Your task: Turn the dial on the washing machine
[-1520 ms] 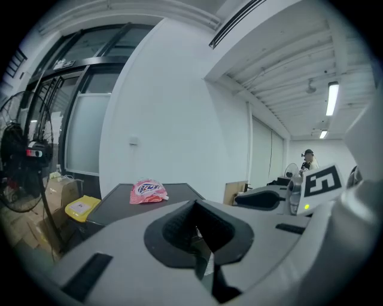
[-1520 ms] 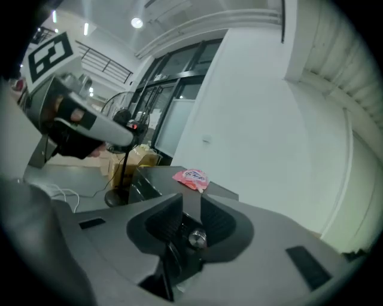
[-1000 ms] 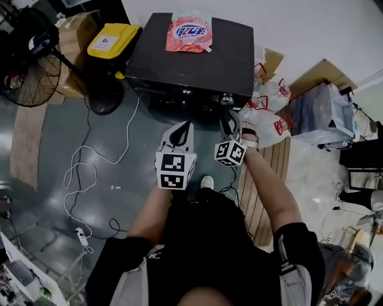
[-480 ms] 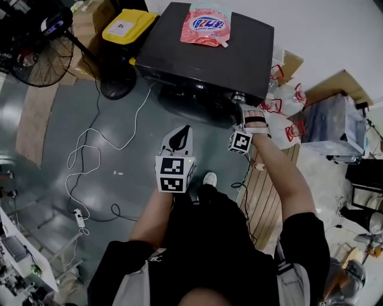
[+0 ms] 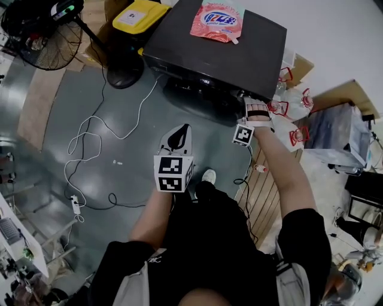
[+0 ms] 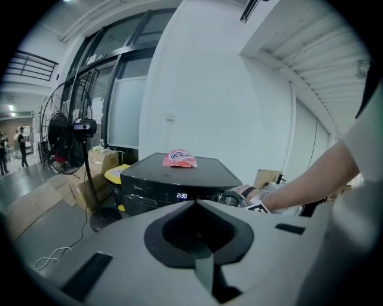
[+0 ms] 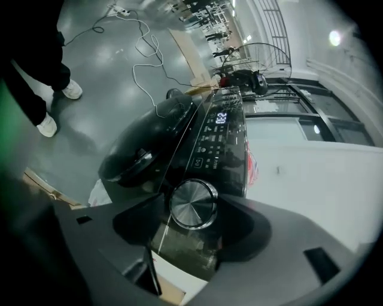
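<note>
Head view: one black washing machine stands on the grey floor against the white wall. One pink detergent pouch lies flat on its lid. Controls: one silver dial at the right end of the front panel, beside one lit digital display and a block of small button icons, too small to count. Two grippers are in use. The right gripper is up at the machine's front right corner, rolled on its side. In the right gripper view its two fingers stand wide apart and have just been opening. The dial sits between them, with a gap on either side and no pad pressing on it. The left gripper hangs low in front of the person, well apart from the machine. Its two fingers are together at the tip with nothing between them. Surroundings: one yellow-lidded bin just beside the machine's left side, one pedestal fan further left, and one white cable looping across the floor. Clear bags with red handles are piled at the machine's right; their count is uncertain. Two white shoes show in the right gripper view.
</note>
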